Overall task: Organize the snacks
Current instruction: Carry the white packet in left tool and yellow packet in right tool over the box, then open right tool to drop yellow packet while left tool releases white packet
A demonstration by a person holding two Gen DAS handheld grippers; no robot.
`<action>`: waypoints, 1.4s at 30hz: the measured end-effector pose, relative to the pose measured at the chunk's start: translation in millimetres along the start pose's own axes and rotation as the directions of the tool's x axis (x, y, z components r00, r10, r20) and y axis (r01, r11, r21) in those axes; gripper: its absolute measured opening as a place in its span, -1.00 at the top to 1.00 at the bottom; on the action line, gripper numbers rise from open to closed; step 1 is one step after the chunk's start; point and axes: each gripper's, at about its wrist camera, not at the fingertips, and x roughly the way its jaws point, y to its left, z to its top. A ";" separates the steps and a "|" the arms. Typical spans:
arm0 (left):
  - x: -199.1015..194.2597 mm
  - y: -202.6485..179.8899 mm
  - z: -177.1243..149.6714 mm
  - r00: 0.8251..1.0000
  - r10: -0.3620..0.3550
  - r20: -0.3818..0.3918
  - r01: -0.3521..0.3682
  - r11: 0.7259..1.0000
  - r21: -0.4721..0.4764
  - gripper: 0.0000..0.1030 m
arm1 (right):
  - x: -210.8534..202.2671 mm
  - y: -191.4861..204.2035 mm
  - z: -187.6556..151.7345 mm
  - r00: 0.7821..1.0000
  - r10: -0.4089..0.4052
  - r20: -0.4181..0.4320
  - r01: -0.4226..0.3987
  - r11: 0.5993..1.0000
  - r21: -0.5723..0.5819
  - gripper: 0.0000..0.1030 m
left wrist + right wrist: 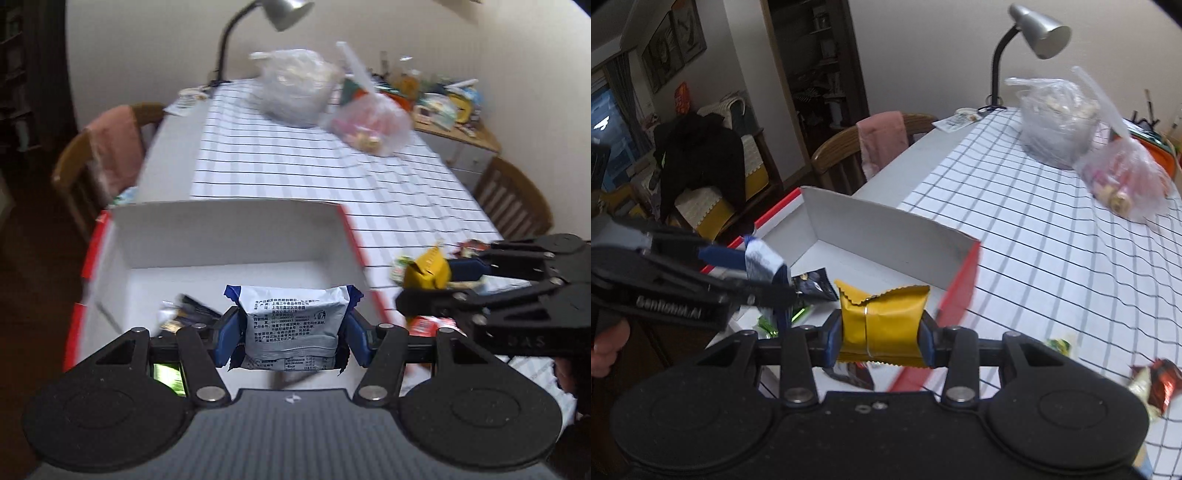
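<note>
My left gripper (291, 332) is shut on a grey-and-blue snack packet (291, 317), held above the open white box with red sides (229, 236). My right gripper (881, 338) is shut on a yellow snack packet (882, 317), over the box's near right corner (960, 280). Each gripper shows in the other's view: the right one with its yellow packet (424, 273) at the right, the left one with its grey packet (762, 264) at the left. Inside the box lie a dark packet (814, 284) and a green one (768, 325).
Loose wrapped snacks (1152, 380) lie on the checked tablecloth (1034, 229) right of the box. Two clear plastic bags (1060, 118) and a desk lamp (1034, 33) stand at the far end. Wooden chairs flank the table, one with a pink cloth (882, 140).
</note>
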 end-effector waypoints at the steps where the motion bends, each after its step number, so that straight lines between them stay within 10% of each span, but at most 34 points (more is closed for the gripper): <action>1: 1.5 9.4 2.9 1.000 0.014 -0.002 -0.014 1.000 -0.005 -0.15 | 7.3 3.9 3.1 1.000 -0.002 -0.008 0.002 1.000 -0.007 0.23; 24: 85.8 78.2 29.6 0.961 0.171 -0.217 -0.156 0.984 0.086 -0.15 | 128.0 40.5 7.8 0.967 -0.051 -0.251 0.029 0.995 -0.092 0.27; 42: 71.2 73.2 27.7 0.971 0.144 -0.189 -0.131 0.988 0.077 -0.23 | 91.1 40.5 12.8 0.987 -0.021 -0.162 0.016 0.999 -0.032 -0.10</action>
